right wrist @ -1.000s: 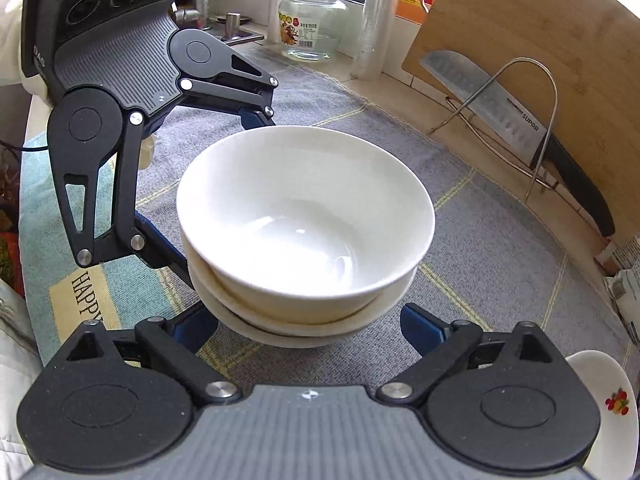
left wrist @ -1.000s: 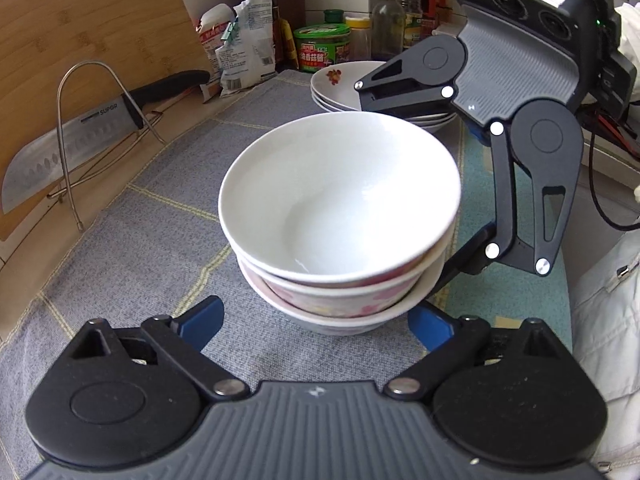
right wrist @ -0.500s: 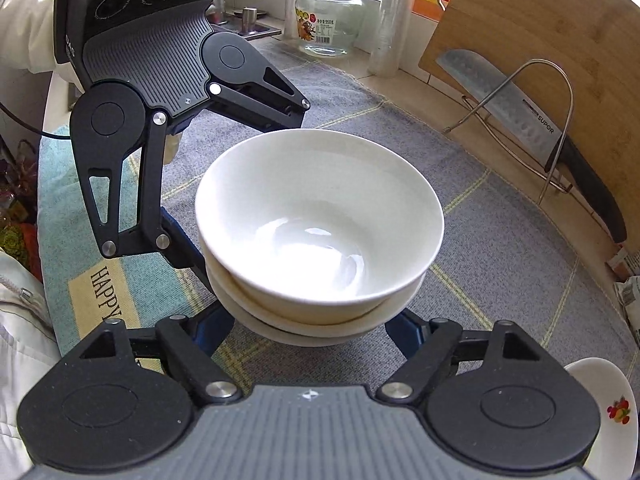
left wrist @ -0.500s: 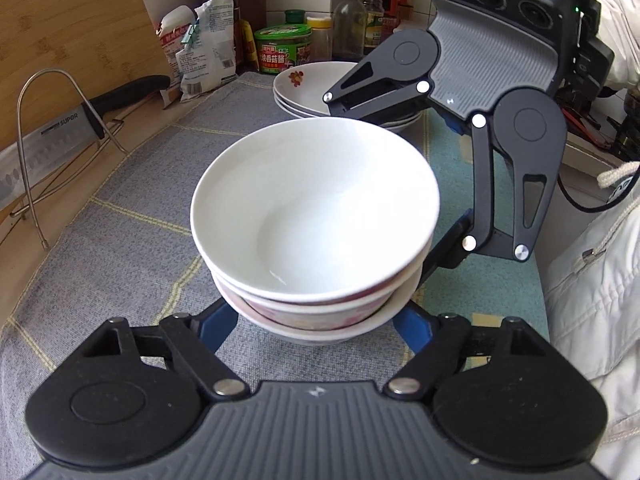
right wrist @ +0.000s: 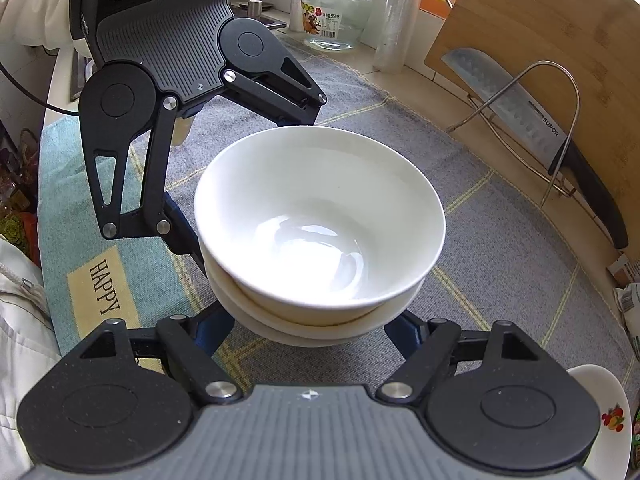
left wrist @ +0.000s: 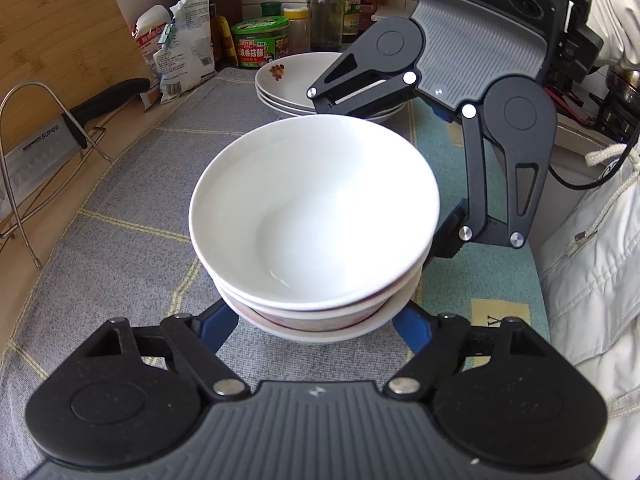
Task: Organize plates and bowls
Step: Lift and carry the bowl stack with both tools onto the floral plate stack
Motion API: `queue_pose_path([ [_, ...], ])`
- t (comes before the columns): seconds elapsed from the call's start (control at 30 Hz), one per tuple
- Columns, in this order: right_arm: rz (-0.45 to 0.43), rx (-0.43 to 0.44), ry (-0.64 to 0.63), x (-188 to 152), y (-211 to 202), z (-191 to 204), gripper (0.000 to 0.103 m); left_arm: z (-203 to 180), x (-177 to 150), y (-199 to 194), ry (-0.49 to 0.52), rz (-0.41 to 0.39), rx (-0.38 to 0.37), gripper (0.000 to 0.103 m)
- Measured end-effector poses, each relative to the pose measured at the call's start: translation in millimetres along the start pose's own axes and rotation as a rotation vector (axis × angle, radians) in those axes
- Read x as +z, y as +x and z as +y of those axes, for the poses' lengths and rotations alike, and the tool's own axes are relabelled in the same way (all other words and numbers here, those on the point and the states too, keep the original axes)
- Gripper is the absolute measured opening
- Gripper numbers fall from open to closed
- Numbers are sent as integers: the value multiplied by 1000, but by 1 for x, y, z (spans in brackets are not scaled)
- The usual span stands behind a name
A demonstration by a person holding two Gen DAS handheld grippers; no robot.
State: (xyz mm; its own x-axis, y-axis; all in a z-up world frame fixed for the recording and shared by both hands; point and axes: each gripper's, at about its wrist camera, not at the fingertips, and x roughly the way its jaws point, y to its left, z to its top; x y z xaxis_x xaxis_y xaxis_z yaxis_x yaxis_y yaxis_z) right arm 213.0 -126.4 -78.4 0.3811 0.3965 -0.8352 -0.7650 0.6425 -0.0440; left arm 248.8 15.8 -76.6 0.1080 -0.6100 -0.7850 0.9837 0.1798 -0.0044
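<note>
A stack of three white bowls [left wrist: 316,216] stands between both grippers on the grey cloth; it also shows in the right wrist view [right wrist: 320,224]. My left gripper [left wrist: 316,322] has its blue fingers wide apart, closed in on the sides of the bottom bowl from the near side. My right gripper [right wrist: 310,326] does the same from the opposite side. Fingertips are hidden under the bowls, so whether the stack is lifted off the cloth is unclear. A stack of flower-patterned plates [left wrist: 296,80] sits behind the bowls.
A cleaver on a wire rack [left wrist: 44,140] leans at a wooden cutting board [right wrist: 560,40]. Sauce bottles, jars and food bags [left wrist: 256,40] line the back. A glass jar [right wrist: 336,12] stands near the window. A teal "HAPPY" mat [right wrist: 100,280] lies along the counter edge.
Both grippers and the bowl stack have shifted together toward the plate stack; the plates and bottles sit nearer in the left view, and the rack has slid left.
</note>
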Motion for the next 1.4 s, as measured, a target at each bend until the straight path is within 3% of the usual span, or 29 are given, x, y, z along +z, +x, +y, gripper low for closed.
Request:
queue_pose_path([
  [0.8, -22, -8, 1, -5, -22, 0, 84, -11, 18, -8, 5, 23, 37, 83],
  [1.4, -52, -107, 28, -51, -76, -41, 84, -26, 90, 25, 89, 0, 54, 83],
])
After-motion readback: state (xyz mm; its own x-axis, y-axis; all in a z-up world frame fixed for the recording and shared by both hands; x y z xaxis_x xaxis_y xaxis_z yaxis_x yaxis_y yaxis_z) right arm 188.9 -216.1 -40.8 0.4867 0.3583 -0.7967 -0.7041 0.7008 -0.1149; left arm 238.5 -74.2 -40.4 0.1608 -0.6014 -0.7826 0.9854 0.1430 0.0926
